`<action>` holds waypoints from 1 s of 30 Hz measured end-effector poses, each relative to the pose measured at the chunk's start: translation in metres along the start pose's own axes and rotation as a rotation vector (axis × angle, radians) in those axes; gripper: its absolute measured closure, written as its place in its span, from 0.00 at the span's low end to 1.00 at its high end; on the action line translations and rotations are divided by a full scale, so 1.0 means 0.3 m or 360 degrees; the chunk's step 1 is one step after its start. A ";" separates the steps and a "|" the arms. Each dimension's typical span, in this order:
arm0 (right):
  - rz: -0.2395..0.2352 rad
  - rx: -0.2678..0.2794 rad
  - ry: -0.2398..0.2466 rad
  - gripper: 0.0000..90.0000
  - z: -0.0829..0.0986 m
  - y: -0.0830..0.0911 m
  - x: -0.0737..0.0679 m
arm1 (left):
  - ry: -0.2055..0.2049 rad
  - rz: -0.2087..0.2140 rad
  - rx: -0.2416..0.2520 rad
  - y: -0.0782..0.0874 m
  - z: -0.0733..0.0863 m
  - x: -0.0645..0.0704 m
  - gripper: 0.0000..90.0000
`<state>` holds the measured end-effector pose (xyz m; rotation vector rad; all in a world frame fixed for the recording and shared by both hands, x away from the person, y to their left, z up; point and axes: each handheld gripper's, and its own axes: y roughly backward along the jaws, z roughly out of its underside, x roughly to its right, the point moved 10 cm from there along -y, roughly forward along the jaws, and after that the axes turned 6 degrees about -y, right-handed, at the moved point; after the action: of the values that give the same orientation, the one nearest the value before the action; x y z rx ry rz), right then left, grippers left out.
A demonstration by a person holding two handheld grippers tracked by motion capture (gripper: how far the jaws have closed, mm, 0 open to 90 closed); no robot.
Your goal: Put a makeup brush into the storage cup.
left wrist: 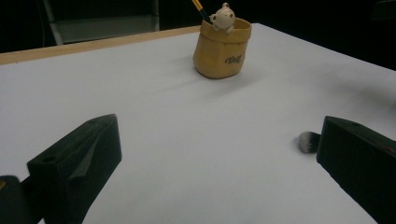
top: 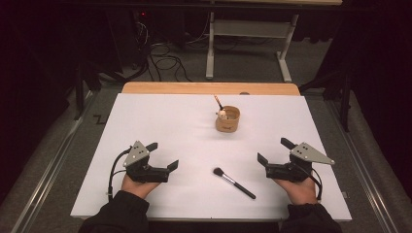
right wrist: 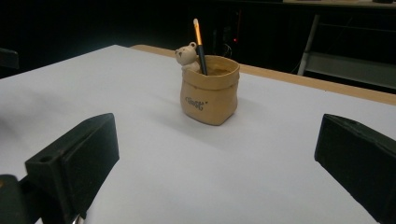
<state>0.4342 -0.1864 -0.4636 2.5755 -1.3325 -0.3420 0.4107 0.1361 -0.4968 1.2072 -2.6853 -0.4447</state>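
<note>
High view: white surface [top: 160, 126] with a wooden edge along the far side, dark room behind. Tan pouch-shaped holder [top: 228, 119] upright at the far middle of the surface, a small bear figure [top: 222, 114] at its rim, a thin orange-and-black brush handle [top: 218, 102] slanting up out of it. Makeup brush [top: 233, 182] flat on the near middle of the surface, dark bristle head toward the left, black handle running toward the near right, touched by nothing. Left hand-held gripper [top: 164, 156] low at the near left, held in a left hand [top: 137, 186] with a dark sleeve; jaws spread wide, nothing between them. Right hand-held gripper [top: 275, 151] at the near right, mirrored, held in a right hand [top: 300, 188]; jaws likewise spread wide and empty. Makeup brush between the two, well apart from each.

Left gripper view: two black jaws far apart, bare white surface [left wrist: 187, 140] between them. White-tipped bristle head of the makeup brush [left wrist: 307, 142] just beside the inner face of the jaw on the view's right, rest of it hidden behind that jaw. Holder [left wrist: 222, 49] farther off, bear figure [left wrist: 222, 17] peeking over its rim.

Right gripper view: jaws again wide, holding nothing. Holder [right wrist: 210, 91] ahead between them, dark lettering on its side too small to read, bear figure [right wrist: 187, 56] at the rim, brush handle [right wrist: 200, 45] beside it.
</note>
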 end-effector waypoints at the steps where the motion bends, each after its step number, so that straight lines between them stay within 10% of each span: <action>1: 0.0000 -0.0007 0.0001 0.01 0.002 -0.002 -0.002 | -0.0003 0.0001 -0.0001 0.000 0.000 0.000 0.01; 30: 0.0183 -0.0177 0.0002 0.01 0.094 -0.030 0.086 | -0.0013 0.0009 -0.0012 -0.001 0.002 -0.001 0.02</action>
<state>0.4471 -0.2051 -0.4956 2.3967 -1.4124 -0.3824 0.4108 0.1363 -0.4974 1.1983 -2.6905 -0.4598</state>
